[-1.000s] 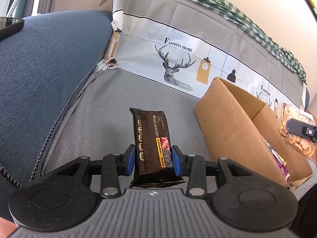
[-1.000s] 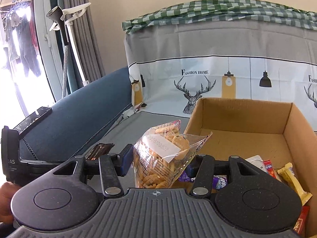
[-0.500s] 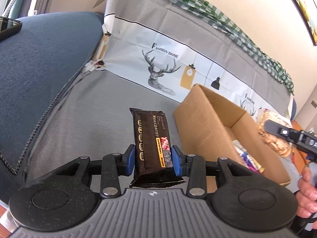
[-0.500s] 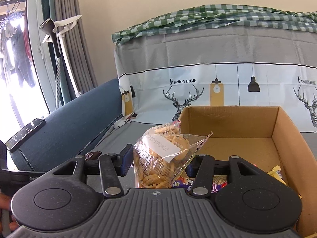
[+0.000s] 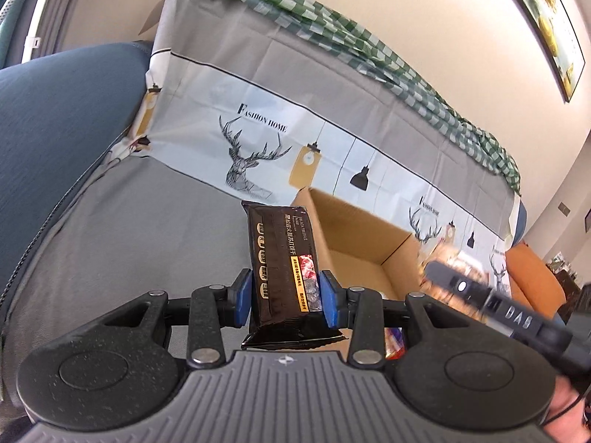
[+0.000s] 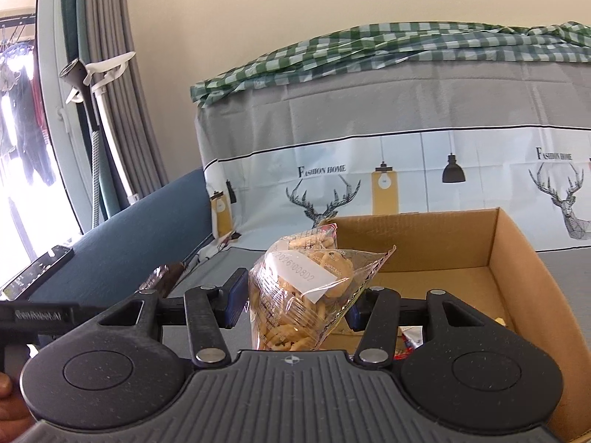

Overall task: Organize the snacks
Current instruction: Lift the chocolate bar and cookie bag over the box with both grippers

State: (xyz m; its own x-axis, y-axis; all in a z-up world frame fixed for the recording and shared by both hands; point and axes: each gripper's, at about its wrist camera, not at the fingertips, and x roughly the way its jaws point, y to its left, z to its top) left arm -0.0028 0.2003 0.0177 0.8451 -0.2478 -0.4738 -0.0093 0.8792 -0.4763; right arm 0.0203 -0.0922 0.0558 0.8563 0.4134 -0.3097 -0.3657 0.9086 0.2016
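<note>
My left gripper [image 5: 286, 297] is shut on a black snack packet [image 5: 284, 258] with gold print, held upright in front of an open cardboard box [image 5: 364, 243] on a grey sofa seat. My right gripper [image 6: 295, 304] is shut on a clear bag of small biscuits [image 6: 303, 295] with a white label, held at the box's [image 6: 517, 254] left front. A few snack wrappers [image 6: 408, 339] lie in the box's near end. In the left wrist view the right gripper's body [image 5: 498, 310] shows blurred at the right; in the right wrist view the black packet [image 6: 166, 277] shows at the left.
A deer-print cover [image 5: 258, 136] with a green checked cloth [image 6: 369, 48] on top drapes the sofa back. A blue armrest [image 5: 55, 140] rises at the left, with a phone [image 6: 37, 269] on it. Curtains [image 6: 110, 110] hang by the window at the left.
Both grippers have lifted and tilted up, each keeping its snack. The left one has swung right toward the box. The right gripper now sits closer to the left one.
</note>
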